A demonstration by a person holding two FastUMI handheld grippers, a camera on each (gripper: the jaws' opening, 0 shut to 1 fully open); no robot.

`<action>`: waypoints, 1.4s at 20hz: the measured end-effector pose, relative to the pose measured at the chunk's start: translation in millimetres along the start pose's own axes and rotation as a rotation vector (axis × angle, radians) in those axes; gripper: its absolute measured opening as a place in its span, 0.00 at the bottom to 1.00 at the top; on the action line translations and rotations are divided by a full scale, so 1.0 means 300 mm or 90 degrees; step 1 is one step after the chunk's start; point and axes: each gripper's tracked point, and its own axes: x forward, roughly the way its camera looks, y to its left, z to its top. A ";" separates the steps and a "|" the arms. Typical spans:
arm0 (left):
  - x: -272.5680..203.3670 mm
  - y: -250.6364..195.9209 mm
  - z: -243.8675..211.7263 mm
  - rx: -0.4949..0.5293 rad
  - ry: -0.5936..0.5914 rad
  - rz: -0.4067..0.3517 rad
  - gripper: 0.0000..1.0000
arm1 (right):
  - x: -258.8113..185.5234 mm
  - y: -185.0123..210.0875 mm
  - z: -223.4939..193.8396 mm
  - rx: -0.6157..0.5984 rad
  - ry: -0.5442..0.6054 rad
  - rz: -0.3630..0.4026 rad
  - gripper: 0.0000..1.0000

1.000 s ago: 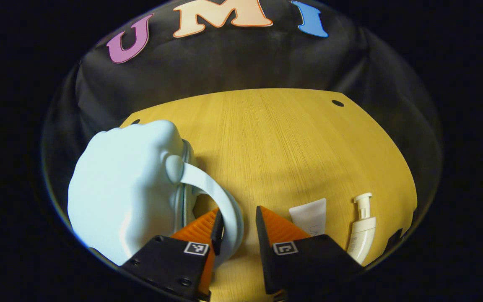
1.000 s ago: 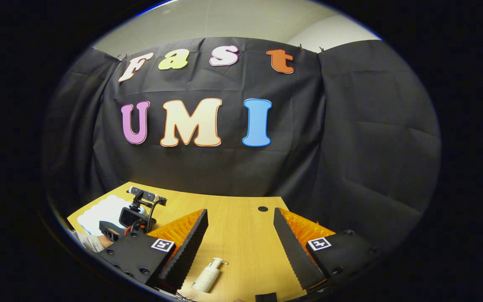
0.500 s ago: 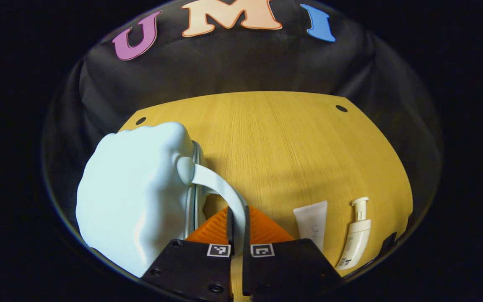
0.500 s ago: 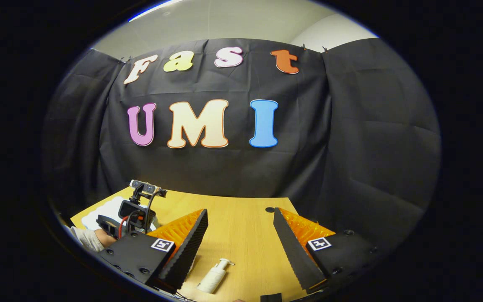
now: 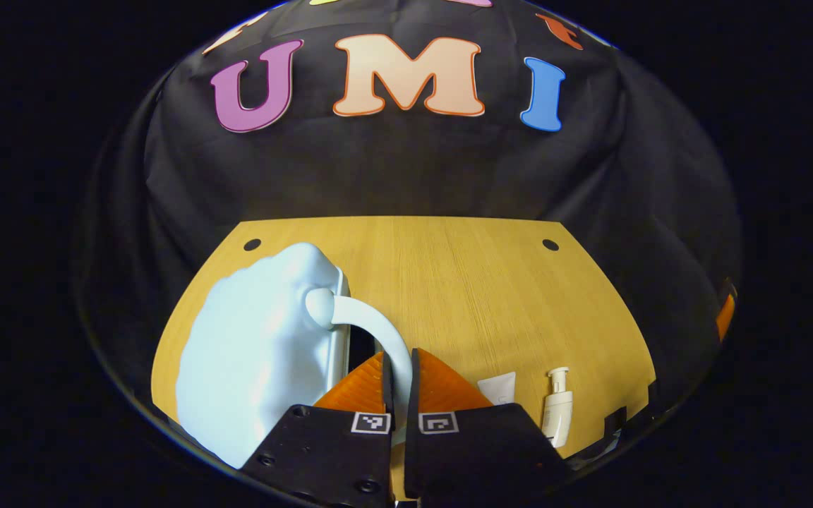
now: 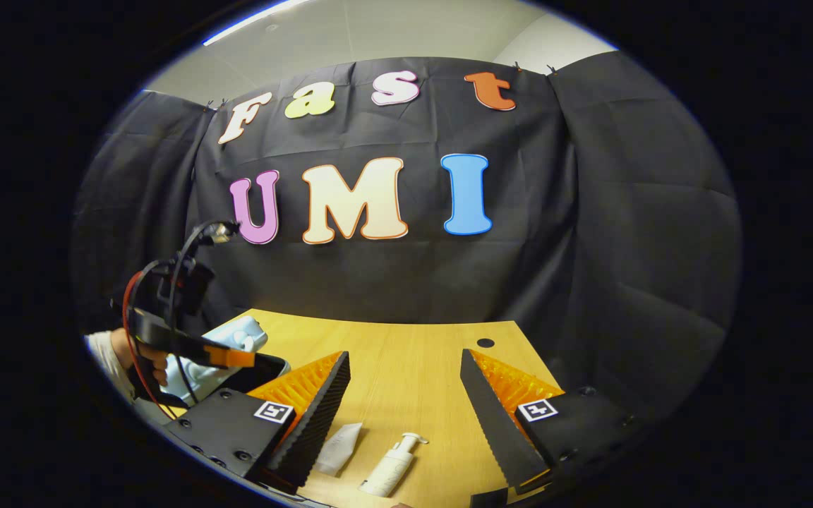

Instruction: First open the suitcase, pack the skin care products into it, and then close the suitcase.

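Note:
A pale blue suitcase [image 5: 258, 353] lies at the left of the wooden table [image 5: 449, 282]. My left gripper [image 5: 399, 357] is shut on its curved handle [image 5: 368, 321]. The lid is raised a little, and a dark gap [image 5: 362, 347] shows beneath it. A white tube [image 5: 498, 388] and a cream pump bottle [image 5: 558, 410] lie to the right of the fingers. In the right gripper view my right gripper [image 6: 404, 355] hangs open above the table, with the tube [image 6: 339, 444] and pump bottle [image 6: 392, 469] below it. Farther left, a hand [image 6: 144, 361] holds the left gripper [image 6: 191, 347] at the suitcase [image 6: 237, 337].
Black cloth walls stand behind and to the right of the table. Two small round holes [image 5: 550, 245] mark its far corners. Bare wood [image 6: 413, 360] stretches between the suitcase and the table's right edge.
My left gripper went from open around the handle to shut on it, then rose, lifting the lid. The right gripper stayed open and barely shifted.

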 end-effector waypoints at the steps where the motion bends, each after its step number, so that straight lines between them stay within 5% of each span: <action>1: -0.026 0.026 0.030 -0.003 -0.014 0.001 0.00 | 0.007 0.016 -0.007 0.002 0.000 0.004 0.99; 7: -0.158 0.246 0.163 -0.006 -0.084 0.040 0.00 | 0.054 0.098 -0.041 0.008 0.006 0.017 1.00; 12: -0.259 0.524 0.282 0.071 -0.139 0.154 0.00 | 0.090 0.162 -0.054 0.015 0.009 0.017 0.99; 16: -0.291 0.742 0.338 0.070 -0.154 0.206 0.00 | 0.116 0.201 -0.058 0.015 0.008 0.008 0.99; 28: -0.186 1.404 0.176 0.001 -0.050 0.319 0.00 | 0.179 0.375 -0.077 -0.041 0.031 0.010 0.99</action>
